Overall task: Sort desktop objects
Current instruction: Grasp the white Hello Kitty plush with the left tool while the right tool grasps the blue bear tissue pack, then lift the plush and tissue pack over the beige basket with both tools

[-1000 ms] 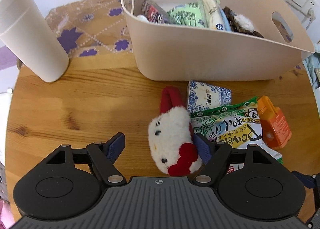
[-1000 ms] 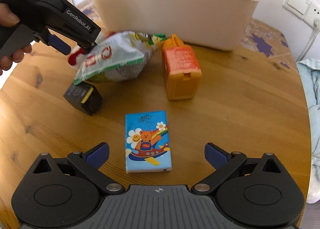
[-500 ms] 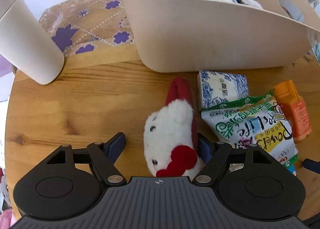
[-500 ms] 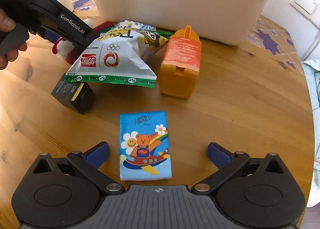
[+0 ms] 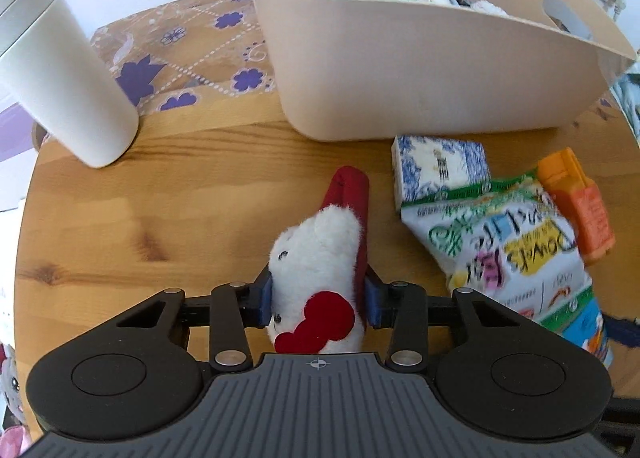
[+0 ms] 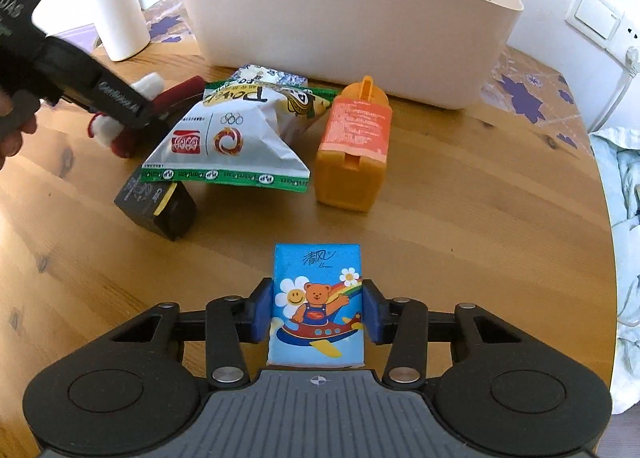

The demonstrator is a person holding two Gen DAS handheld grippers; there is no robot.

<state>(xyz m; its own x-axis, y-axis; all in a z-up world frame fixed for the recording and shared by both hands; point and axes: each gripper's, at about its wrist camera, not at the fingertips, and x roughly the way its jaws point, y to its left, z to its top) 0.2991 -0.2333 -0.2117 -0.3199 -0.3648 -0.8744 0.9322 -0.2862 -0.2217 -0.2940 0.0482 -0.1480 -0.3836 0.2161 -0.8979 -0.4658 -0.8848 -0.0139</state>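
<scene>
You've got both grabs lined up. Your left hand-held gripper (image 5: 319, 300) is clamped on the plush cat (image 5: 316, 270), blue pads pressed into its white fur just above the red bow, down at the near end of the toy on the tabletop (image 5: 160, 193). Plush is super light and squishy, so it probably won't slip, but it may flop: the red end points away toward the bin (image 5: 400, 69) and will likely droop when you lift. A hold nearer the middle would droop less, but this should be fine for a short carry.

Your right hand-held gripper (image 6: 318, 316) is closed on the tissue pack (image 6: 318, 306), the blue one with the bear, pads on its two long sides around the middle. That pack looks light too, and its plastic wrap is a bit slick and soft, so I'd guess a firm squeeze just dents it, no harm done. It lies flat on the tabletop, well apart from the bin.

The snack bag (image 6: 236, 137), orange bottle (image 6: 354, 145) and small black box (image 6: 158, 203) sit between you and the bin, so lift high enough to clear them. The bag is puffy and crinkly; take that one by an edge seam.
</scene>
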